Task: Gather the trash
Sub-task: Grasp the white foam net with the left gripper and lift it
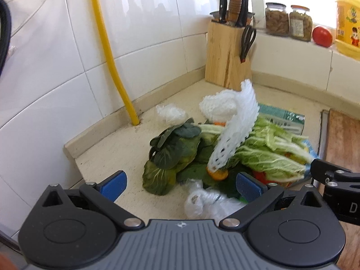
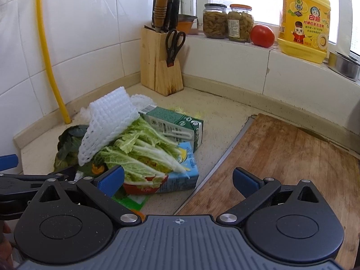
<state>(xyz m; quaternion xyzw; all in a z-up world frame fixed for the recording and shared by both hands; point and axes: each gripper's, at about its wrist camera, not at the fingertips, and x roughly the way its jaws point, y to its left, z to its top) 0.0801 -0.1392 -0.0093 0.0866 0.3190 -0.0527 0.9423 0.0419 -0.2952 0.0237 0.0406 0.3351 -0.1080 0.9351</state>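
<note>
A heap of kitchen trash lies on the speckled beige stone countertop (image 2: 227, 121), in front of and to the left of the pale wooden knife block (image 2: 160, 66) that stands in the tiled corner. On top of the heap lies a white foam fruit-net sleeve (image 2: 105, 128), draped over pale green napa cabbage leaves (image 2: 144, 155). Left of these, further from the knife block, sit dark green wilted leaves (image 1: 171, 157). Under the cabbage lie a green and white drink carton (image 2: 180, 126) and a light blue drink carton (image 2: 182, 175), both partly hidden by the leaves; something red and something orange show beneath, too covered to identify. A crumpled clear plastic bag (image 1: 207, 202) lies at the near edge of the heap, blurred, and another scrap of clear plastic (image 1: 169, 112) lies behind the dark leaves, toward the yellow hose (image 1: 108, 51) that runs down the wall.

The left gripper (image 1: 180, 185) hangs low at the near side of the heap, its blue-padded fingers spread wide with the clear bag and an orange scrap between them, gripping nothing. The right gripper (image 2: 177, 181) is also spread wide, its left pad beside the cabbage and its right pad over the worn wooden cutting board (image 2: 281, 157), which is cut off at the frame edge.
</note>
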